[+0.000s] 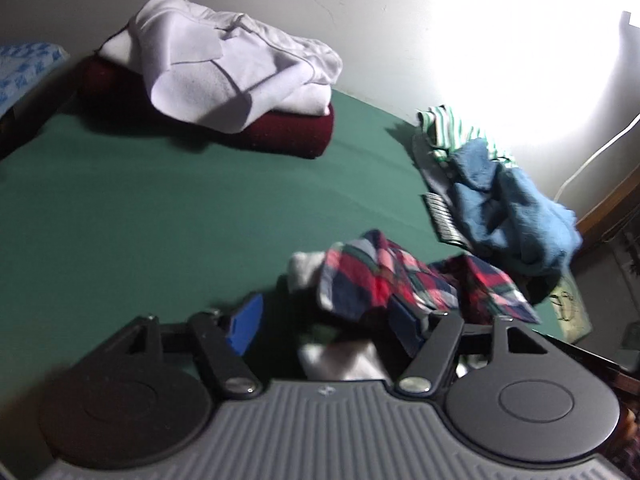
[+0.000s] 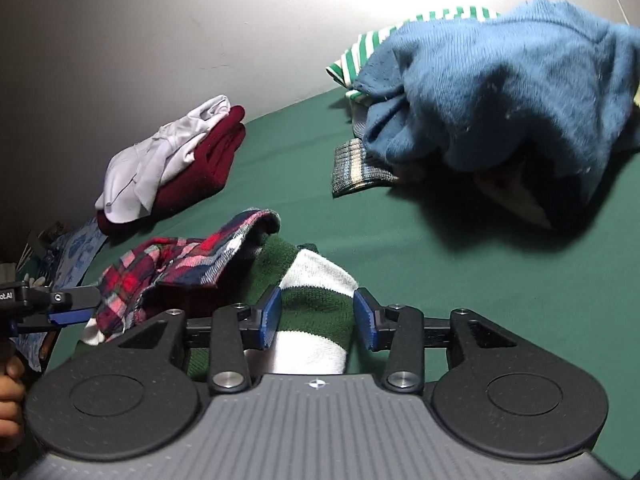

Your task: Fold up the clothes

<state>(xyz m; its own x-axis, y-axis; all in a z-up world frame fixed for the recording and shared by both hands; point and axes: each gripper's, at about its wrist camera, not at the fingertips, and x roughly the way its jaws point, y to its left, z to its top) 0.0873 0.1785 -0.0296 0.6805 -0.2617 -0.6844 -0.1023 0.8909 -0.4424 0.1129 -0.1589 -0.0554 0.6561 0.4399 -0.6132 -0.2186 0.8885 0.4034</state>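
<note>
Over green-and-white striped knit [image 2: 316, 300], right hand-held gripper [image 2: 317, 316] agape, unclamped

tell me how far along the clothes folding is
Done: a white garment sits folded on a folded maroon one by the wall. In hand: the right claw straddles a green-and-white striped knit, pads not pressing; the plaid garment lies rumpled over it beside the left claw. Left: the heap with the blue sweater and green-striped top.

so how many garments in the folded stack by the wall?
2 visible: a white garment on top, roughly folded, and a maroon sweater under it, at the far edge of the green surface. More could be hidden underneath.
</note>
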